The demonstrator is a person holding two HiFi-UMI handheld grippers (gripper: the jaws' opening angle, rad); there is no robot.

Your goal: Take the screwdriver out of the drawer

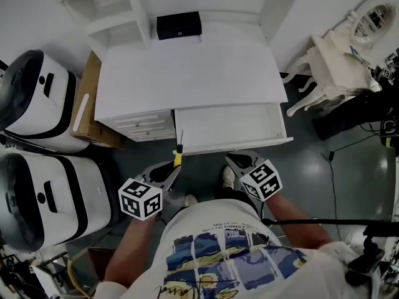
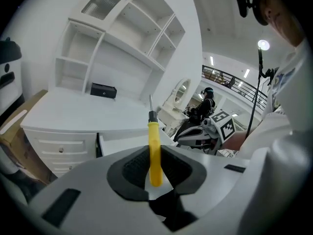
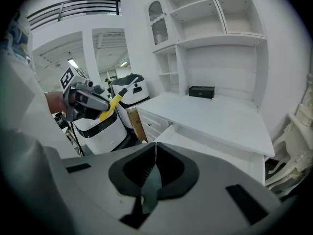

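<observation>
A screwdriver (image 1: 178,154) with a yellow handle and a thin metal shaft is held in front of the open white drawer (image 1: 230,129) of the desk (image 1: 187,73). My left gripper (image 1: 173,168) is shut on its handle. In the left gripper view the yellow handle (image 2: 154,151) stands upright between the pads, shaft pointing up, above the drawer front (image 2: 127,143). My right gripper (image 1: 240,162) hovers just before the drawer's front edge. Its jaws (image 3: 155,168) are shut with nothing between them. In the right gripper view the screwdriver (image 3: 113,104) shows at the left.
A black box (image 1: 179,25) sits at the back of the desk under white shelves. Two white machines (image 1: 37,92) (image 1: 43,198) and a cardboard box (image 1: 87,104) stand at the left. An ornate white chair (image 1: 336,67) and cables lie at the right.
</observation>
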